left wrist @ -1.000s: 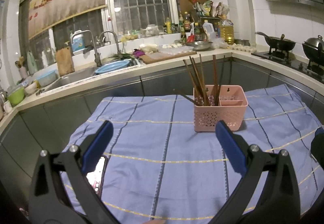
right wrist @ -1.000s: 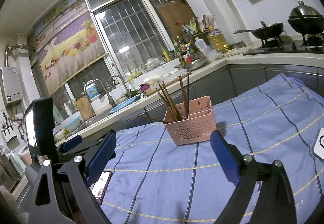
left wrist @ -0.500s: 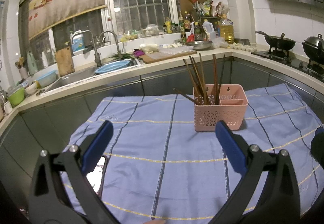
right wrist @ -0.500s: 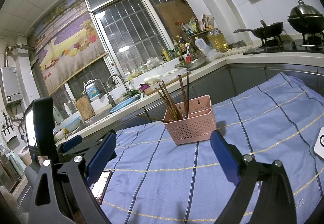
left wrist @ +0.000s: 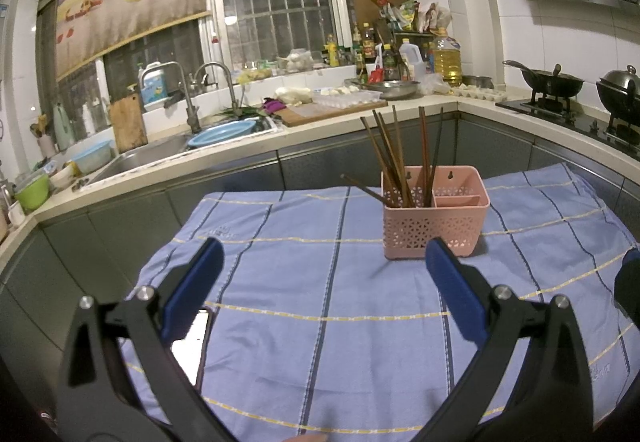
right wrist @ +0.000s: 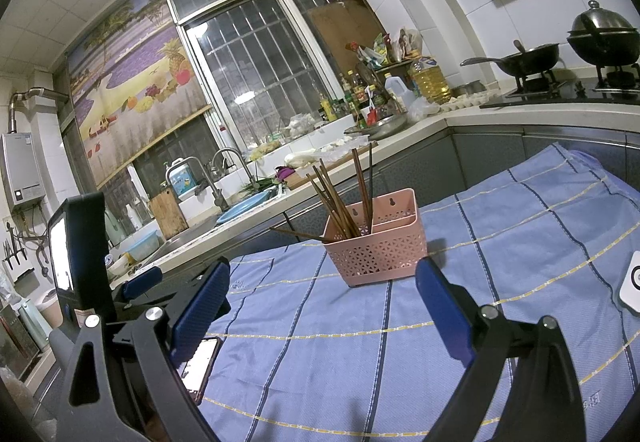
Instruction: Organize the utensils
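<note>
A pink perforated utensil basket (left wrist: 435,216) stands on the blue striped tablecloth (left wrist: 320,282), ahead and slightly right of my left gripper (left wrist: 323,270). Several brown chopsticks (left wrist: 394,158) stand in its left compartment, one leaning far out to the left. The right compartments look empty. My left gripper is open and empty, well short of the basket. In the right wrist view the basket (right wrist: 376,242) with the chopsticks (right wrist: 340,198) is ahead of my right gripper (right wrist: 322,294), which is open and empty. The left gripper body shows at that view's left.
A lit phone (left wrist: 192,342) lies on the cloth at the near left, also in the right wrist view (right wrist: 198,364). A white device (right wrist: 631,282) lies at the cloth's right edge. Behind the table runs a counter with a sink (left wrist: 160,156), bottles and stove pans (left wrist: 548,80).
</note>
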`<state>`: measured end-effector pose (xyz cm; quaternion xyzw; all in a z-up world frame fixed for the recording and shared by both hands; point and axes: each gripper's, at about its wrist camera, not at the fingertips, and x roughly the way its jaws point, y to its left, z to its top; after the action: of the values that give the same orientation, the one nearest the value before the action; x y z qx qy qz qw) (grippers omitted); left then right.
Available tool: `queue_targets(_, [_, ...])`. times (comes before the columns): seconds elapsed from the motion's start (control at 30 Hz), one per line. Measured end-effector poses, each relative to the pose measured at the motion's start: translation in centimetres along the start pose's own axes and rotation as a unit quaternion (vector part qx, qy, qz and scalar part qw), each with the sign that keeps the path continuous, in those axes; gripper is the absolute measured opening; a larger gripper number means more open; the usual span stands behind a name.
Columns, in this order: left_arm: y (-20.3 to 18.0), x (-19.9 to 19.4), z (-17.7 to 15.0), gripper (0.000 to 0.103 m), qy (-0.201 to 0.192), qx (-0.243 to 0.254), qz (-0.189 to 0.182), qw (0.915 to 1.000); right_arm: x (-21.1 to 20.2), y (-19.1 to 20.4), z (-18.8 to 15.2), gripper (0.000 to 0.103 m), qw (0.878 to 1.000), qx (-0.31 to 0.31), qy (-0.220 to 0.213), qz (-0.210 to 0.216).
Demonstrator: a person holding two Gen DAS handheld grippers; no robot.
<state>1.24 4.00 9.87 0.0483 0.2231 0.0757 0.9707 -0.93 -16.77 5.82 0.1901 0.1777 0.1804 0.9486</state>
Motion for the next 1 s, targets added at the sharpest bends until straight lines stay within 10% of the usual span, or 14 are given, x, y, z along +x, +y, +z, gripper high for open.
queue_targets(1.0, [0.01, 0.07, -0.08, 0.097, -0.001, 0.003, 0.001, 1.0, -0.06, -0.18, -0.13, 0.093, 1.0, 0.001, -0.001, 0.001])
